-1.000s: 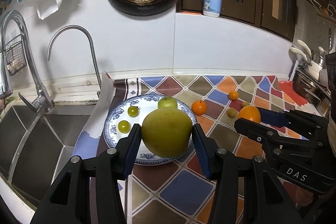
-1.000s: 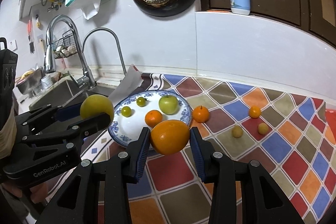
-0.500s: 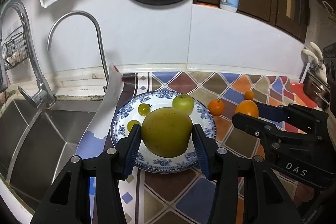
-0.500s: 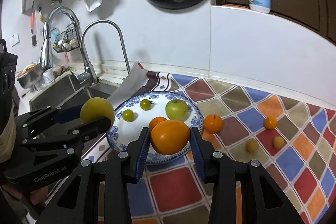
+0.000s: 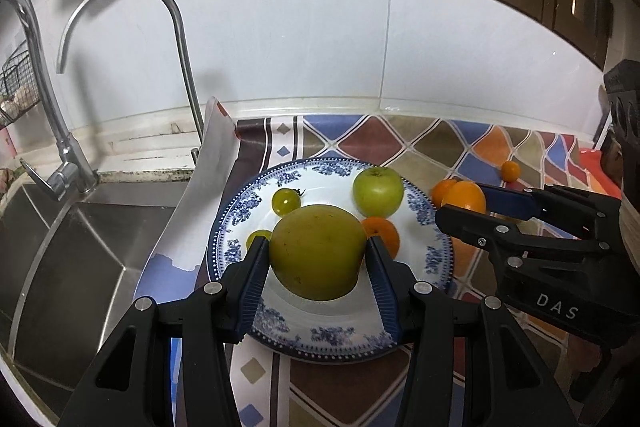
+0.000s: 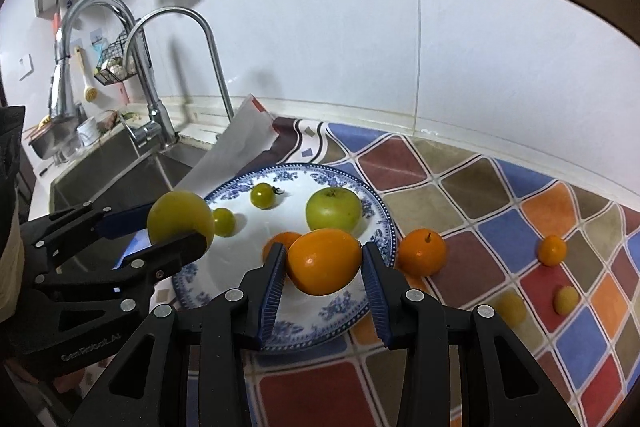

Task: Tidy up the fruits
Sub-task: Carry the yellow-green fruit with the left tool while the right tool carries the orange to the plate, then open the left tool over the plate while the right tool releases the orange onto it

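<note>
A large yellow-green fruit is held in the left tongs above the blue-patterned plate, its broader end turned toward the camera. An orange is clamped in the right tongs over the plate's near rim. "DAS" is read on the right tongs' body, "GenRobot.AI" on the left's. On the plate lie a green apple, two small green tomatoes and a tangerine; bare porcelain is left at its front. The sink borders the bench on the left.
</note>
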Available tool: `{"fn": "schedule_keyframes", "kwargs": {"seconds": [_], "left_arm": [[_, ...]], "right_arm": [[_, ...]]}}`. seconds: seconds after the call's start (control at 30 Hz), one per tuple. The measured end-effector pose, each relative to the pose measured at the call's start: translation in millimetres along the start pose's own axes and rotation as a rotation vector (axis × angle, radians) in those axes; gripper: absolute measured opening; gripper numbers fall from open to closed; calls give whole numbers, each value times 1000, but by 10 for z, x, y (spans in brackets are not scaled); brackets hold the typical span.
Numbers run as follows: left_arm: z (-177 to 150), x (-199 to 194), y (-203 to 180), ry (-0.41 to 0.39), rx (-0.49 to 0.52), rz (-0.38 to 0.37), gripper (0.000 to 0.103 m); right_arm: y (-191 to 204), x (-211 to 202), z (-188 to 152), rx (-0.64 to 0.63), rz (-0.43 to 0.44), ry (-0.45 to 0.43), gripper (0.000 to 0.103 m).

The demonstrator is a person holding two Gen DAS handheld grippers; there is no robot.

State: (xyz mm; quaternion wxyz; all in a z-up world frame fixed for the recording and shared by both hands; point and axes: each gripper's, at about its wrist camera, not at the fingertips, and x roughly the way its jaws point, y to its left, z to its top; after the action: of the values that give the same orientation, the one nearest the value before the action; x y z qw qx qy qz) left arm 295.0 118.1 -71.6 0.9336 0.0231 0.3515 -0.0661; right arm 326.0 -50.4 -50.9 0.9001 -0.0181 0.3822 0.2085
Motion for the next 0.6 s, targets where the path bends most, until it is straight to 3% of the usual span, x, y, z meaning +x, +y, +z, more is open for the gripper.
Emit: {"fn": "schedule_keyframes", "kwargs": {"seconds": [0.6], "left_arm": [[-51,382,22,72,-2,8,49]], "right_arm": [[-195,471,-58,33,21,72,39]]}}
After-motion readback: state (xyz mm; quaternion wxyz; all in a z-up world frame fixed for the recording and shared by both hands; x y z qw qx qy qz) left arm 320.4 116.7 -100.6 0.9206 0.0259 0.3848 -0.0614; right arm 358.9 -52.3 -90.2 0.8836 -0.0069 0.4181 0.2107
